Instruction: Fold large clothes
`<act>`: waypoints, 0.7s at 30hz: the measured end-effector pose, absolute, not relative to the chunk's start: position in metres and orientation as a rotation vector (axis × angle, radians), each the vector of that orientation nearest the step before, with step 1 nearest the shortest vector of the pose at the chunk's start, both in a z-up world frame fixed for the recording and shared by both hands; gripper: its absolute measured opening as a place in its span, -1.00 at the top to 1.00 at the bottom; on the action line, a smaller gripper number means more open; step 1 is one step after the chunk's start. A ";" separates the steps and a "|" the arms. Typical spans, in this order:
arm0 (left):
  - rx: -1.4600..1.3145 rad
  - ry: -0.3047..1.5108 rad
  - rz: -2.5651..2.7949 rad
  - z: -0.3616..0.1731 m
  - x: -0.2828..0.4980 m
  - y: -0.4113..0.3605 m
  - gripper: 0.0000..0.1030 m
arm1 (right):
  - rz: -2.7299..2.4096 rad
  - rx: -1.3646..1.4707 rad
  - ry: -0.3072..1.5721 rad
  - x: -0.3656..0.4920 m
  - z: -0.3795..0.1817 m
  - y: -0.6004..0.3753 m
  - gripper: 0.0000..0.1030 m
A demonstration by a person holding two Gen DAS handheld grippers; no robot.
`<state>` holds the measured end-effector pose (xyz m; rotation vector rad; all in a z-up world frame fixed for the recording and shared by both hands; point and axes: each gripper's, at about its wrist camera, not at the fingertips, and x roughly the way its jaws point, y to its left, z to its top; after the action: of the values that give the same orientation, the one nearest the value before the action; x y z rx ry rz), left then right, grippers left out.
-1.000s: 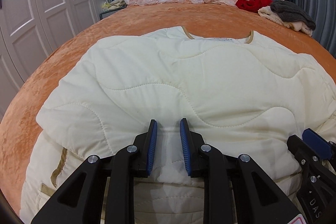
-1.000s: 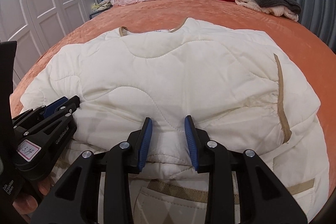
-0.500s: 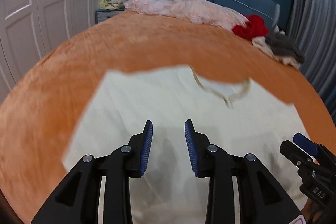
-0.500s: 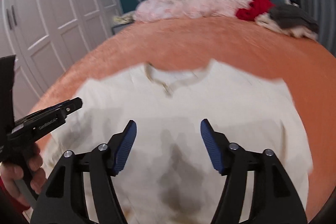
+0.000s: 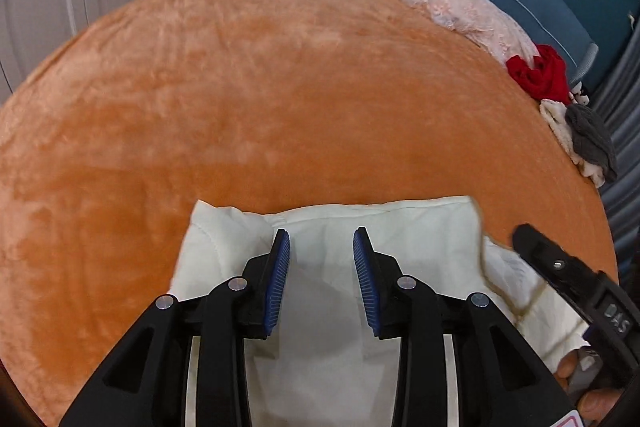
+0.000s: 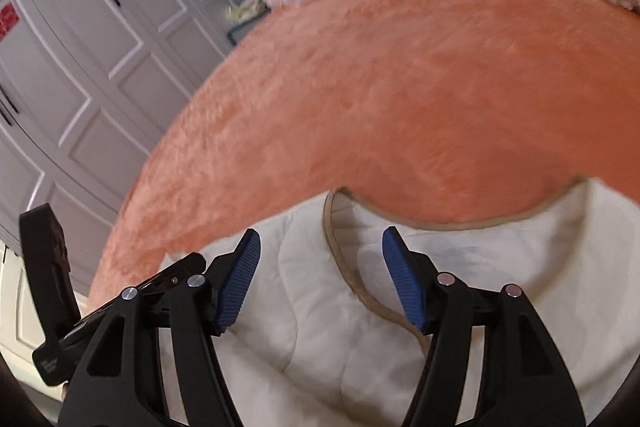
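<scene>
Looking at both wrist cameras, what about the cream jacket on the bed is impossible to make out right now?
- Left wrist view: the cream jacket's near part is hidden behind the left gripper and cut off by the bottom edge.
- Right wrist view: the jacket's tan-trimmed collar is motion-blurred; the right gripper covers the lower part.
- Neither view shows the hem or the full sleeves, so fold progress cannot be judged.
</scene>
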<state>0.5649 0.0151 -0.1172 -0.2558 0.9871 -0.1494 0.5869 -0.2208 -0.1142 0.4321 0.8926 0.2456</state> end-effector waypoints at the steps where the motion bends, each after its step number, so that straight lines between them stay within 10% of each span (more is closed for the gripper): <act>1: -0.251 0.987 -0.150 -0.122 0.566 0.015 0.37 | 0.253 0.427 0.919 0.590 -0.123 -0.217 -0.03; 2: -0.237 0.981 -0.150 -0.129 0.564 0.014 0.37 | 0.268 0.417 0.949 0.594 -0.133 -0.212 0.08; 4: -0.206 0.951 -0.150 -0.136 0.559 0.011 0.37 | 0.303 0.405 0.985 0.594 -0.146 -0.205 0.94; 21: -0.127 0.883 -0.115 -0.142 0.551 0.002 0.36 | 0.203 0.444 0.860 0.565 -0.145 -0.233 0.85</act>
<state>0.5514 0.0024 -0.1422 -0.1269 0.8831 -0.1148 0.5652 -0.2330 -0.1448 0.4444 0.8602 0.2032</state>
